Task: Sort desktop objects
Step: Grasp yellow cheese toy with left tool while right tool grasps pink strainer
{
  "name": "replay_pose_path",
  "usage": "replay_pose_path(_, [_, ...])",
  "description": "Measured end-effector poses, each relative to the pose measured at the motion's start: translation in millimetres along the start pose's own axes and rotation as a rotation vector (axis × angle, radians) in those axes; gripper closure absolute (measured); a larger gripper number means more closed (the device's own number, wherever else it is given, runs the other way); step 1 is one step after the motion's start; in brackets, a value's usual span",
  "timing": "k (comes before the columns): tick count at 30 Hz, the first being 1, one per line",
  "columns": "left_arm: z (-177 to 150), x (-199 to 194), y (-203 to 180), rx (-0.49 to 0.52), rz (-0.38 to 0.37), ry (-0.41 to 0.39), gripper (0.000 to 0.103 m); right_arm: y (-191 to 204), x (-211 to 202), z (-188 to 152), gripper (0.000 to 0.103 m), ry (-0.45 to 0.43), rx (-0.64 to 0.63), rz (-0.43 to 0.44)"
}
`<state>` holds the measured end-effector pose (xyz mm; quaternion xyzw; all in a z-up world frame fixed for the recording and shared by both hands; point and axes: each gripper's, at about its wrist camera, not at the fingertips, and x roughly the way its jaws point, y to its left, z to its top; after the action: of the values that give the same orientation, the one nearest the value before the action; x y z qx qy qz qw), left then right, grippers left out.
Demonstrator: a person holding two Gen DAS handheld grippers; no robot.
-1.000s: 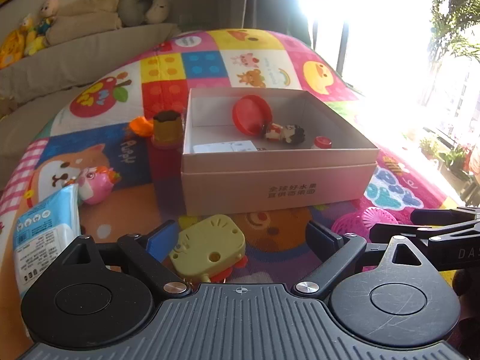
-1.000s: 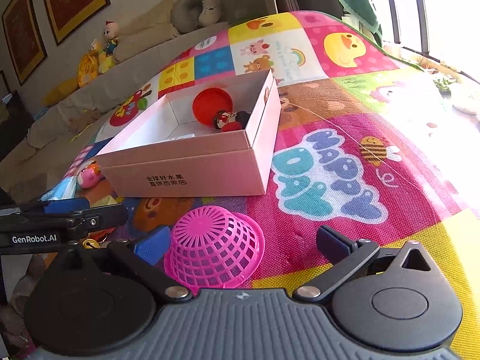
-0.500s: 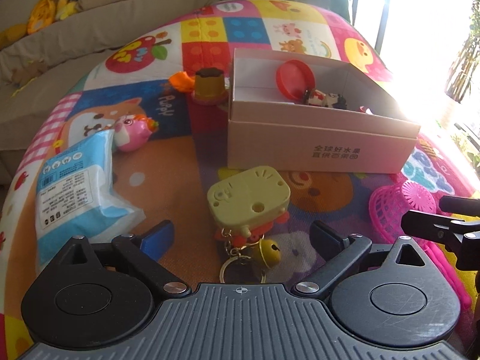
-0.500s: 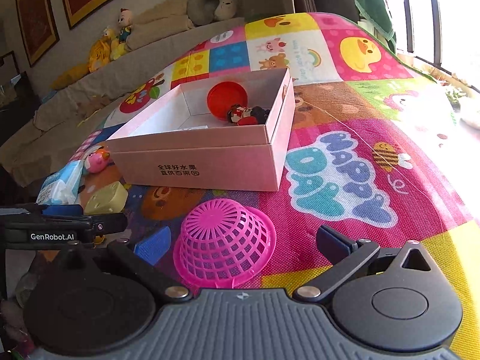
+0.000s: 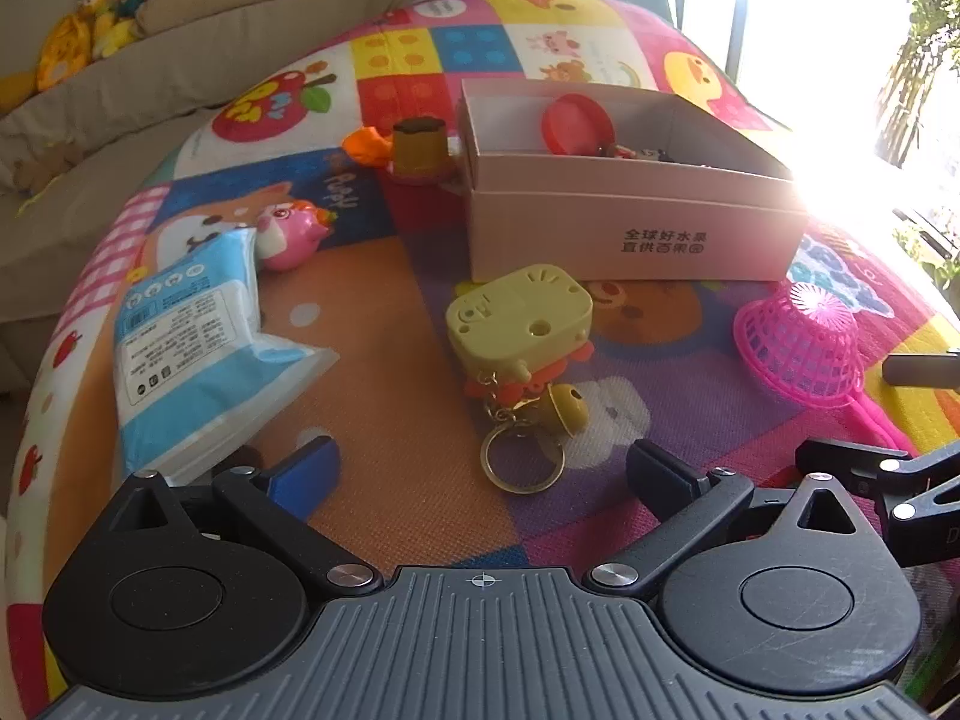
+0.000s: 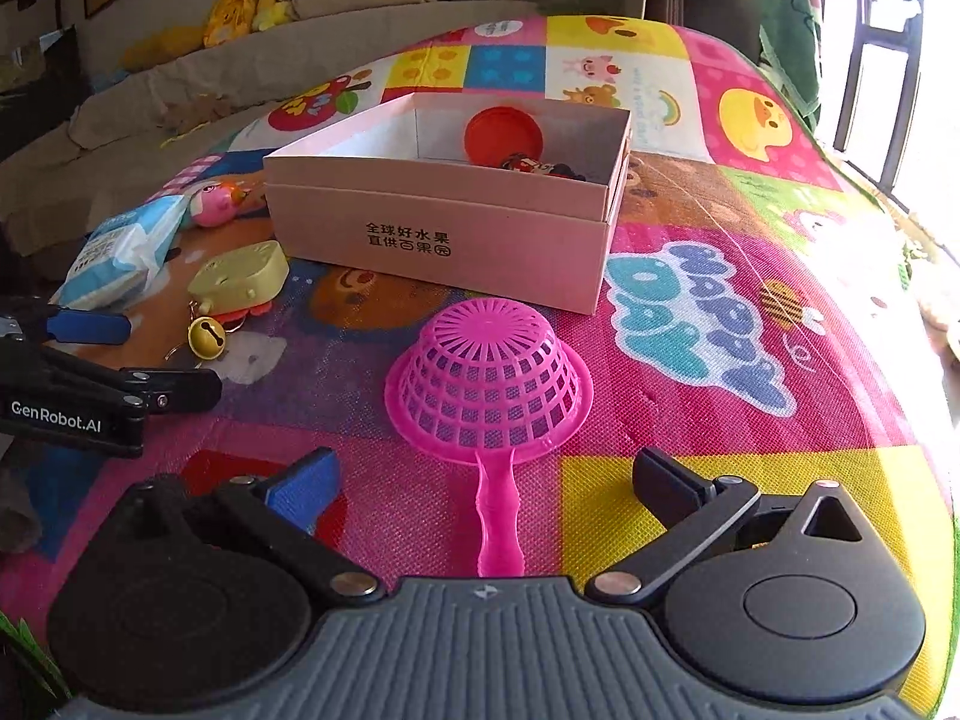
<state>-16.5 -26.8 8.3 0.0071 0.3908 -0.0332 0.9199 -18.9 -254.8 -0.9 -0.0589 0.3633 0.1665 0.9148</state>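
Observation:
A pink cardboard box [image 5: 636,228] sits on the play mat, also in the right wrist view [image 6: 444,228], and holds a red lid [image 5: 576,126] and a small figure [image 6: 534,165]. A yellow keychain toy [image 5: 519,321] with a bell and ring lies in front of my open, empty left gripper [image 5: 480,468]. A pink plastic strainer [image 6: 489,372] lies upside down with its handle toward my open, empty right gripper [image 6: 486,474]. The left gripper [image 6: 126,360] also shows at the left of the right wrist view.
A blue tissue pack [image 5: 192,336], a pink bird toy [image 5: 288,234], a brown pudding cup [image 5: 420,147] and an orange item [image 5: 366,144] lie left of the box. A sofa with plush toys [image 6: 258,12] stands behind the mat. Bright windows are at right.
Both grippers have pulled back from the box. The keychain toy's ring and the strainer's handle have come fully into view.

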Motion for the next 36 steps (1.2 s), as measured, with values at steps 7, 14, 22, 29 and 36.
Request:
replay_pose_path(7, [23.8,0.8,5.0,-0.174,-0.038,-0.081,0.0,0.3,-2.1,-3.2,0.0,-0.024,-0.003,-0.002])
replay_pose_path(14, [37.4,23.2,-16.4,-0.086,0.01,-0.068,0.023,0.5,-1.7,-2.8,0.0,-0.025,-0.004,-0.002])
replay_pose_path(22, [24.0,11.5,-15.0,-0.004,0.007,-0.089,0.039,3.4,-1.9,7.1,0.0,-0.02,-0.027,0.03])
replay_pose_path(29, [-3.2,-22.8,-6.7,0.076,-0.059,-0.081,0.039,-5.1,19.7,30.3,0.013,0.036,0.009,0.015])
replay_pose_path(36, [1.5,-51.3,-4.0,0.111,-0.113,-0.138,0.039,0.2,-13.6,41.2,0.02,-0.023,-0.053,0.043])
